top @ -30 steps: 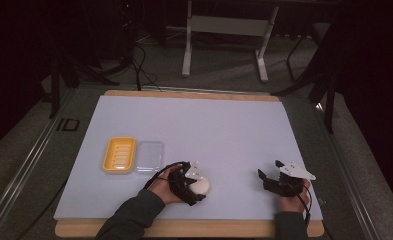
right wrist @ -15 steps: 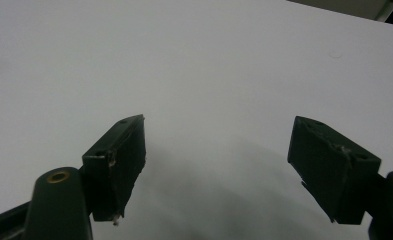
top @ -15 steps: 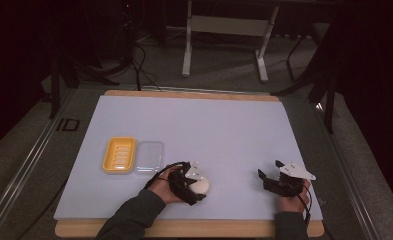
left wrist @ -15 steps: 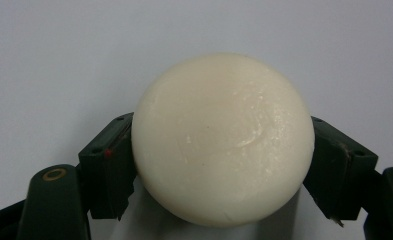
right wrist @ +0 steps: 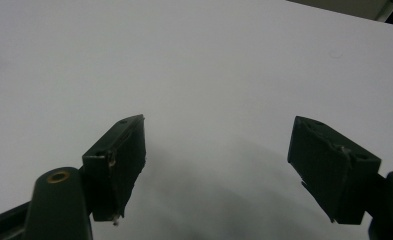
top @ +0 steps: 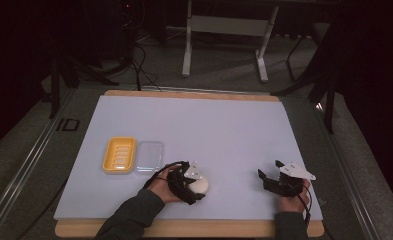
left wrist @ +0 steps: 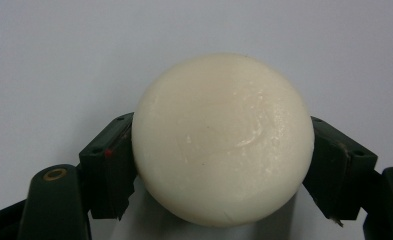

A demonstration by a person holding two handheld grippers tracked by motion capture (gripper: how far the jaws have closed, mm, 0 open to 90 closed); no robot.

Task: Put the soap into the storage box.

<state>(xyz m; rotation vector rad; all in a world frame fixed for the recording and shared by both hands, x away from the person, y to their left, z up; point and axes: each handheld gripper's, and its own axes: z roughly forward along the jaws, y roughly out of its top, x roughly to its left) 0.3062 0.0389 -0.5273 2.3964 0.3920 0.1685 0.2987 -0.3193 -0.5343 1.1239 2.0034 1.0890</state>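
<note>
The left tool (top: 193, 186) had just been closing its black jaws on the smooth, cream-white, rounded bar of soap (top: 200, 185), and in the left gripper view both pads (left wrist: 115, 150) pressed against the sides of the bar (left wrist: 223, 140), so the grip looked made. The soap lay near the front edge of the pale lavender desk (top: 214, 130), a little left of its middle, and appeared to rest on the surface rather than hang above it; lifting seemed not yet begun. Judged from the layout, the work in hand was probably to carry the soap to the yellow plastic soap dish with a ribbed floor (top: 119, 154), which stood near the desk's left edge with a clear plastic lid (top: 149, 156) just beside it on the right. That carry, the setting down and perhaps the lidding all seemed left to do. The bar itself was glossy, faintly scuffed, evenly domed and wide enough to fill the space between the jaws. The right tool (top: 274, 181) rested near the front right corner, its jaws (right wrist: 224, 165) standing wide apart and holding nothing.
</note>
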